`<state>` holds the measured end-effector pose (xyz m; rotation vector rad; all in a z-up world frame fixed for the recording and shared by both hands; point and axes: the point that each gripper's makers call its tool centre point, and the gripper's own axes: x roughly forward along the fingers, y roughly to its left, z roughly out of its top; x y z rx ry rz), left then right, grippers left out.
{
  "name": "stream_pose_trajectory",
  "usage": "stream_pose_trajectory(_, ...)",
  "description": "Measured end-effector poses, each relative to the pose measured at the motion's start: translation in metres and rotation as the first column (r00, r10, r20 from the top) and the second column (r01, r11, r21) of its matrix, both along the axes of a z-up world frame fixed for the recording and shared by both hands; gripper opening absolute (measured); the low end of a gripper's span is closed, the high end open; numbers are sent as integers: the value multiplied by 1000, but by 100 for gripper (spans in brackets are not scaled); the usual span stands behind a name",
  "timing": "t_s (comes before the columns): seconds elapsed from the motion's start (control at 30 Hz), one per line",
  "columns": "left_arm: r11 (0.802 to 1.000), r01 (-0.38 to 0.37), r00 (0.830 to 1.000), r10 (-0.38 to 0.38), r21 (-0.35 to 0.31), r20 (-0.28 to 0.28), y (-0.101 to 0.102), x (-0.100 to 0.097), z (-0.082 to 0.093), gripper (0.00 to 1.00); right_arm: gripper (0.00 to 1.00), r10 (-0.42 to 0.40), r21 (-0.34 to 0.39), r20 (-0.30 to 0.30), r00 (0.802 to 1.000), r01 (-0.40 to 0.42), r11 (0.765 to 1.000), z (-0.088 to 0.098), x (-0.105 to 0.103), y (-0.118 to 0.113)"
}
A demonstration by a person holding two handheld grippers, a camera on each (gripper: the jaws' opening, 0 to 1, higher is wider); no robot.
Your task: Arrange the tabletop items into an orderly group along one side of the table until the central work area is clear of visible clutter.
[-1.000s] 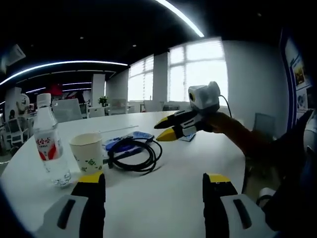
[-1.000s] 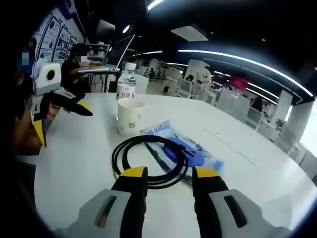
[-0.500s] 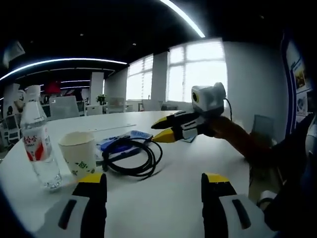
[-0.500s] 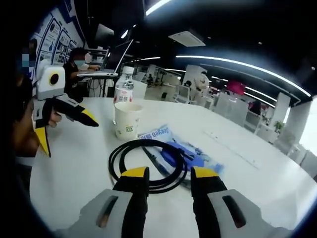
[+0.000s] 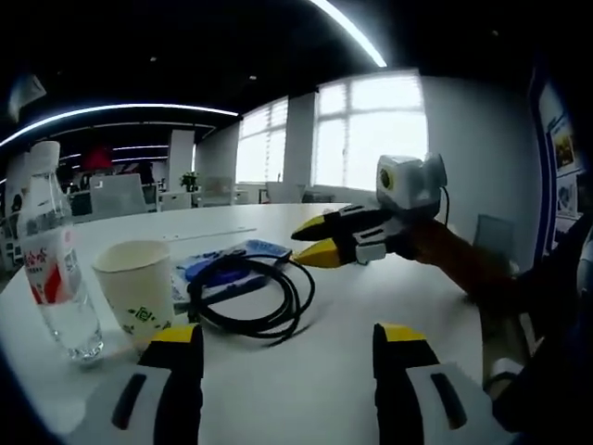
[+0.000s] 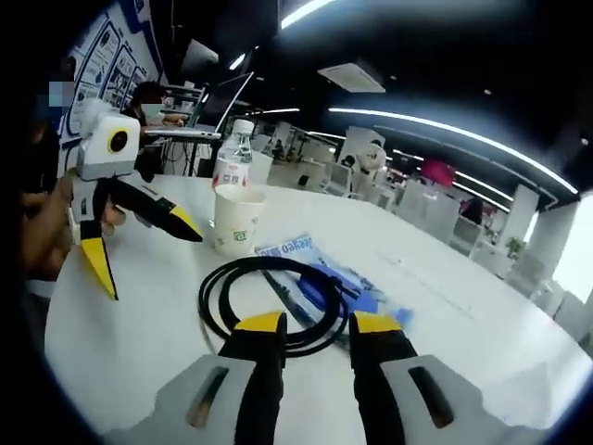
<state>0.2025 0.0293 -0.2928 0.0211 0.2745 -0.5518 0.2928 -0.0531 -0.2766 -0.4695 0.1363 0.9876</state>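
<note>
Left gripper view, L to R, w/ paper cup [image 5: 135, 293] as landmark: water bottle [image 5: 51, 264] stands just left of cup; coiled black cable [image 5: 248, 298] lies just right of it on white table [image 5: 334, 315], over a blue packet [image 5: 243, 252]. Right gripper [image 5: 320, 238] hovers further right, beyond the coil, jaws slightly parted, holding nothing. Left gripper [image 5: 281, 336] in foreground, right of cup: jaws wide apart, empty.
</note>
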Motion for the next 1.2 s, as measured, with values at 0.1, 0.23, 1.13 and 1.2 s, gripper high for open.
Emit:
stream_pose_trajectory(0.1, 1000, -4, 1000, 4, 4, -10, 0, 3, -1, 73, 23, -12, 26, -20, 1000, 13, 1000, 0, 3, -3)
stream_pose_trajectory(0.23, 1000, -8, 1000, 8, 8, -15, -1, 9, -1, 70, 20, -40, 59, -70, 997, 44, 997, -5, 8, -6)
stream_pose_trajectory(1.13, 999, -35, 995, 34, -14, -94, -2, 36, -16, 67, 22, -78, 169, -238, 968, 121, 978, -22, 22, -3)
stream_pose_trajectory(1.2, 999, -31, 995, 30, -15, -95, -2, 39, -16, 66, 22, -78, 174, -251, 965, 124, 977, -23, 26, -3)
